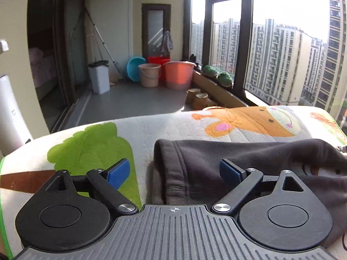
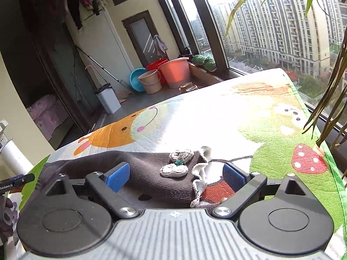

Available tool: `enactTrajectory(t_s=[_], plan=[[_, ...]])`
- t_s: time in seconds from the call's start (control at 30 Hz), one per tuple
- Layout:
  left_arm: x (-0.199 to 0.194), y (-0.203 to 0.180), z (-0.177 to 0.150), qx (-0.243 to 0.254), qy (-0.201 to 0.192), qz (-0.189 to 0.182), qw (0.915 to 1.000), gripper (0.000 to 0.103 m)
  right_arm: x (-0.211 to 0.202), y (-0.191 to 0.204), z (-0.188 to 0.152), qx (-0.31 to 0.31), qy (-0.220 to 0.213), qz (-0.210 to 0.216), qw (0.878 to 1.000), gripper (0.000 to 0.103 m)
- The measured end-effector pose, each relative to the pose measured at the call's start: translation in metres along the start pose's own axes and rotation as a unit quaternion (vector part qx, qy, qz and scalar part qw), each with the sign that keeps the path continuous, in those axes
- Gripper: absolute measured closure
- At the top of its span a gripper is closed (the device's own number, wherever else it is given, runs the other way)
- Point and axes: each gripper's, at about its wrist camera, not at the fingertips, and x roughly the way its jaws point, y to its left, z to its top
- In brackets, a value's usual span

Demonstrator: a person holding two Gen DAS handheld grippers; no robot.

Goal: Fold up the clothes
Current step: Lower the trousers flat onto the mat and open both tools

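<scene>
A dark brown garment [image 1: 249, 158] lies folded on a cartoon-printed mat [image 1: 151, 130]. In the left wrist view its ribbed hem end [image 1: 173, 173] sits between the blue pads of my left gripper [image 1: 174, 172], which stands open above it without touching. In the right wrist view the same brown garment [image 2: 141, 169] shows a crocheted bow [image 2: 176, 162] and a white frilled edge [image 2: 200, 173]. My right gripper [image 2: 175, 174] hangs open over that end, pads apart from the cloth. The tip of the other gripper [image 2: 17, 181] peeks in at the left edge.
Beyond the mat's far edge [image 2: 195, 95] the balcony floor holds several buckets [image 1: 179, 73], a blue basin [image 1: 134, 68] and a white bin [image 1: 99, 78]. Tall windows [image 1: 282, 54] run along the right. Plant leaves [image 2: 329, 99] hang over the mat's right side.
</scene>
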Motion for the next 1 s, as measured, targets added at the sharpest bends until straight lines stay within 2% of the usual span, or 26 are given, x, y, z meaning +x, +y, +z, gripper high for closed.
enactTrajectory(t_s=[0.03,0.07,0.13,0.17,0.23,0.3,0.37,0.43,0.5,0.53,0.57,0.6,0.67,0.73,0.87,1.0], plan=[[0.0,-0.006,-0.01,0.001,0.009,-0.009,0.9999,0.01,0.009,-0.006,0.002,0.018,0.01,-0.001,1.0,0.013],[0.002,-0.01,-0.015,-0.002,0.02,-0.021,0.9996,0.01,0.017,-0.007,0.001,0.019,0.019,-0.005,1.0,0.025],[0.001,-0.016,-0.025,0.001,0.034,-0.028,0.999,0.01,0.029,0.001,0.0,-0.004,0.033,-0.01,0.999,0.038],[0.001,-0.018,-0.03,0.003,0.04,-0.03,0.9987,0.01,0.034,0.009,0.0,-0.034,0.048,-0.009,0.998,0.067],[-0.002,-0.017,-0.032,0.0,0.048,-0.033,0.9983,0.01,0.043,0.02,0.003,-0.08,0.059,-0.007,0.995,0.081],[-0.007,-0.013,-0.033,-0.017,0.057,-0.038,0.9975,0.01,0.049,0.04,0.006,-0.167,0.036,-0.026,0.985,0.086],[-0.014,-0.014,-0.037,-0.017,0.066,-0.033,0.9971,0.01,0.052,0.059,0.008,-0.252,-0.008,-0.055,0.966,0.086],[-0.024,-0.018,-0.043,-0.015,0.069,-0.024,0.9972,0.009,0.055,0.07,0.009,-0.327,-0.058,-0.087,0.939,0.085],[-0.033,-0.02,-0.048,-0.02,0.068,-0.02,0.9973,0.009,0.062,0.07,0.013,-0.354,-0.07,-0.123,0.924,0.077],[-0.037,-0.02,-0.049,-0.025,0.066,-0.018,0.9973,0.009,0.062,0.066,0.016,-0.342,-0.067,-0.135,0.927,0.077],[-0.042,-0.016,-0.051,-0.038,0.065,-0.019,0.997,0.009,0.059,0.06,0.019,-0.319,-0.061,-0.139,0.936,0.076],[-0.044,-0.011,-0.049,-0.054,0.063,-0.021,0.9963,0.009,0.052,0.05,0.023,-0.279,-0.051,-0.132,0.95,0.071],[-0.046,0.002,-0.045,-0.088,0.054,-0.026,0.9943,0.009,0.031,0.031,0.025,-0.204,-0.034,-0.105,0.973,0.06],[-0.039,0.011,-0.033,-0.101,0.041,-0.017,0.9939,0.008,0.005,0.012,0.018,-0.145,-0.021,-0.07,0.987,0.05],[-0.003,0.014,-0.002,-0.086,0.036,-0.005,0.9957,0.006,-0.031,-0.01,-0.007,-0.073,0.015,-0.031,0.997,0.045],[0.032,0.0,0.013,-0.061,0.042,0.006,0.9972,0.005,-0.045,-0.017,-0.036,-0.06,0.049,-0.036,0.996,0.039]])
